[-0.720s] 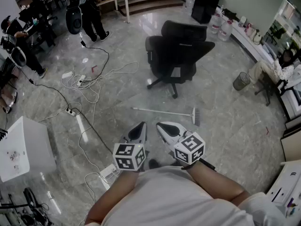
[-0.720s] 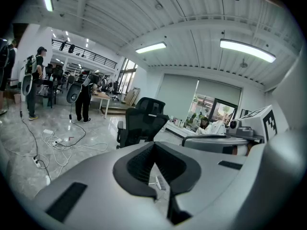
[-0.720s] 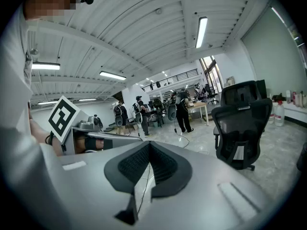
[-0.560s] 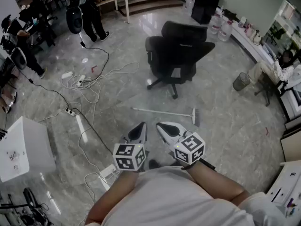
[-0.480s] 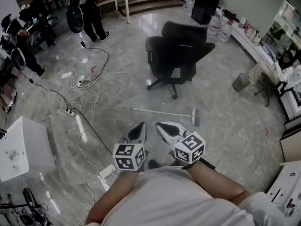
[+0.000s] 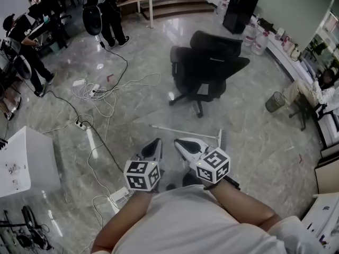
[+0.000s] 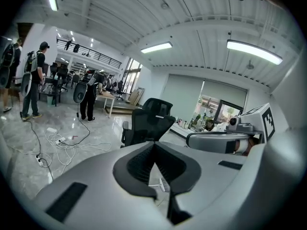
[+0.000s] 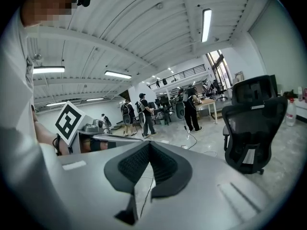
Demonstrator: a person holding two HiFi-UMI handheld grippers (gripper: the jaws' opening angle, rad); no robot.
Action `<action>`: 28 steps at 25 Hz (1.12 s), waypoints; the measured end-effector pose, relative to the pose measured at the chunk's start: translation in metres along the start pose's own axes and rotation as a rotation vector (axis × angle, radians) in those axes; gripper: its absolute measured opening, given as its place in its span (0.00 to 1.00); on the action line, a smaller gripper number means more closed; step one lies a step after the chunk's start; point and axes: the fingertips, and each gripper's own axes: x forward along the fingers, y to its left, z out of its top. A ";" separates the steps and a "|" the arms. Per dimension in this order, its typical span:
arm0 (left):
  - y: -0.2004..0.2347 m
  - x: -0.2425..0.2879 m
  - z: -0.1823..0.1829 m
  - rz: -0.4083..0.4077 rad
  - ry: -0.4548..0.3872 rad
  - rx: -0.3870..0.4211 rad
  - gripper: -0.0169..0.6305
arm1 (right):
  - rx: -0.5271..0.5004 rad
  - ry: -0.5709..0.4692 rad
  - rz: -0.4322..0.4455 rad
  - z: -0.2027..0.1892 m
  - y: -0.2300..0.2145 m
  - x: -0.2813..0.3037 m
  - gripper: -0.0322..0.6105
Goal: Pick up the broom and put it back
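Note:
The broom (image 6: 186, 132) lies flat on the grey marble floor, its thin pale handle pointing left and its brush head (image 6: 221, 137) at the right. It lies just beyond my two grippers. My left gripper (image 6: 154, 143) and right gripper (image 6: 180, 142) are held side by side in front of my body, both shut and empty, above the floor and apart from the broom. In the left gripper view the brush head (image 7: 162, 184) shows through the gap under the closed jaw tips of the left gripper (image 7: 154, 145). The right gripper (image 8: 149, 143) has its jaws meeting, with nothing between them.
A black office chair (image 6: 209, 67) stands just beyond the broom. White and black cables (image 6: 100, 94) trail over the floor at left, with a power strip (image 6: 119, 194) near my feet. A white cabinet (image 6: 24, 163) is at left, a wire bin (image 6: 275, 102) at right. People (image 6: 108, 9) stand far back.
The head view has shifted forward: the broom and chair sit slightly lower and nearer to the grippers. Both grippers stay shut, side by side.

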 end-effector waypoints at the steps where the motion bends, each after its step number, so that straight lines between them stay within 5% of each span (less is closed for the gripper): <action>1: 0.003 0.006 0.002 0.005 0.002 0.000 0.04 | 0.003 0.005 0.008 0.001 -0.006 0.005 0.05; 6: 0.029 0.044 0.016 0.039 0.006 -0.014 0.04 | 0.014 0.027 0.046 0.008 -0.052 0.038 0.05; 17: 0.146 0.216 0.076 0.207 0.034 -0.133 0.04 | -0.010 0.171 0.200 0.034 -0.242 0.185 0.05; 28: 0.266 0.305 0.043 0.339 0.087 -0.255 0.04 | -0.085 0.455 0.329 -0.064 -0.347 0.323 0.05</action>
